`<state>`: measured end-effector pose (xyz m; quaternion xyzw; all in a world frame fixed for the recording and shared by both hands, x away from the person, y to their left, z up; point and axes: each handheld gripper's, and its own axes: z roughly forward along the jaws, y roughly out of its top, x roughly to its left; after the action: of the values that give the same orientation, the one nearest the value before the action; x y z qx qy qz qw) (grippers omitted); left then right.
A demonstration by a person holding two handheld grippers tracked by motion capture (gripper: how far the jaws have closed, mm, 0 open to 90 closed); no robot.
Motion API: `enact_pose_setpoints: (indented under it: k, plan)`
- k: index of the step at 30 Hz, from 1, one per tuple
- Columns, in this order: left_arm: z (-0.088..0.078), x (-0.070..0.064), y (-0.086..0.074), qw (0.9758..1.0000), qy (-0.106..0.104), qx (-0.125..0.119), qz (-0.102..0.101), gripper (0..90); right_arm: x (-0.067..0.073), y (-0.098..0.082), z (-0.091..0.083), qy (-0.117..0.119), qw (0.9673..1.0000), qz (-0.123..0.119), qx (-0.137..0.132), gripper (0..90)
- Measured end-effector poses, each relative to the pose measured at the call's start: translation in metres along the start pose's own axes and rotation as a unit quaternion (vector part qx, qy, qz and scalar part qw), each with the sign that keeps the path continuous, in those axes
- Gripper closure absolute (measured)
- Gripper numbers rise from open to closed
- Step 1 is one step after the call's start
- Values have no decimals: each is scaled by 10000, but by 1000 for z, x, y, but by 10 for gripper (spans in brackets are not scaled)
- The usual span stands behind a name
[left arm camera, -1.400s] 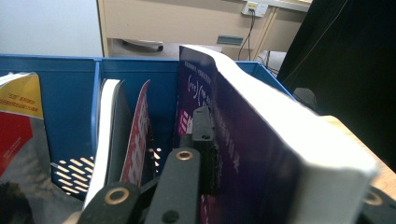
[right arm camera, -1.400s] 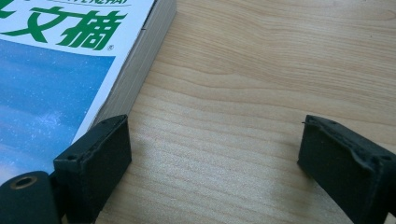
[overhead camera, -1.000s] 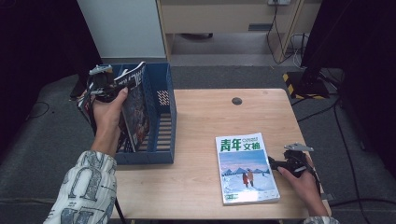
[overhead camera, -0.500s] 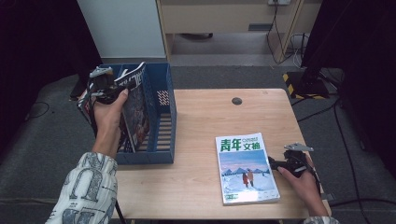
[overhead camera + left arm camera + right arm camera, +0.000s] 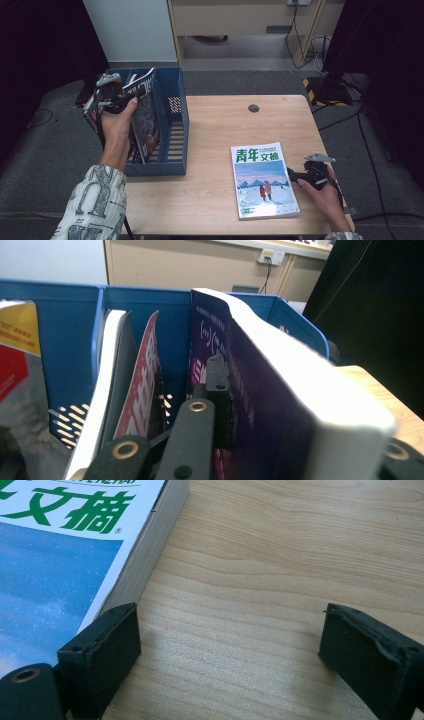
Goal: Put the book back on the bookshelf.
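My left gripper (image 5: 114, 96) is shut on a thick dark purple magazine (image 5: 145, 116), holding it upright over the blue file box (image 5: 176, 145) at the table's left edge. In the left gripper view one black jaw presses the purple cover (image 5: 270, 410), and the other jaw is hidden behind the magazine. A magazine with a blue snowy cover and green characters (image 5: 262, 180) lies flat at the front right of the table. My right gripper (image 5: 230, 655) rests open on the wood just beside this magazine's right edge (image 5: 75, 555), with bare table between its jaws.
The box holds other upright magazines, one red and white (image 5: 140, 390) and one with a yellow and red cover (image 5: 17, 355). A small dark round hole (image 5: 253, 108) marks the wooden tabletop (image 5: 225, 125) near its far edge. Cabinets and cables stand beyond the table.
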<state>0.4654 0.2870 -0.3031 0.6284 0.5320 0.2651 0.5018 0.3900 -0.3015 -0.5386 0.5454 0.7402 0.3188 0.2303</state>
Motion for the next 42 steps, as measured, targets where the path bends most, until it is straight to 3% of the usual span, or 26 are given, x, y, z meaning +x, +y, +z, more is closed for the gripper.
enact_pose_setpoints:
  k: [10, 15, 23, 25, 34, 42]
  plan:
    - [-3, 3, -9, 9995, -41, -292, -115, 821, 0, 0, 0, 3, 10000, -24, 19, 96]
    - [-8, 0, -10, 9990, -34, -430, -75, 822, 0, 0, -1, -4, 10000, -8, 22, 97]
    - [-8, 4, -19, 9968, 5, -798, -82, 820, 1, -1, 0, -43, 10000, 10, -10, 97]
    - [-7, 4, -20, 9961, -13, -865, -174, 818, 0, -1, 0, -41, 10000, 3, -10, 97]
    - [1, 4, -33, 9975, 70, -703, -54, 810, 1, -1, 0, -42, 10000, 2, -11, 97]
    - [4, -3, -34, 9989, 317, -261, 242, 814, 1, -1, 0, -41, 10000, 3, -9, 97]
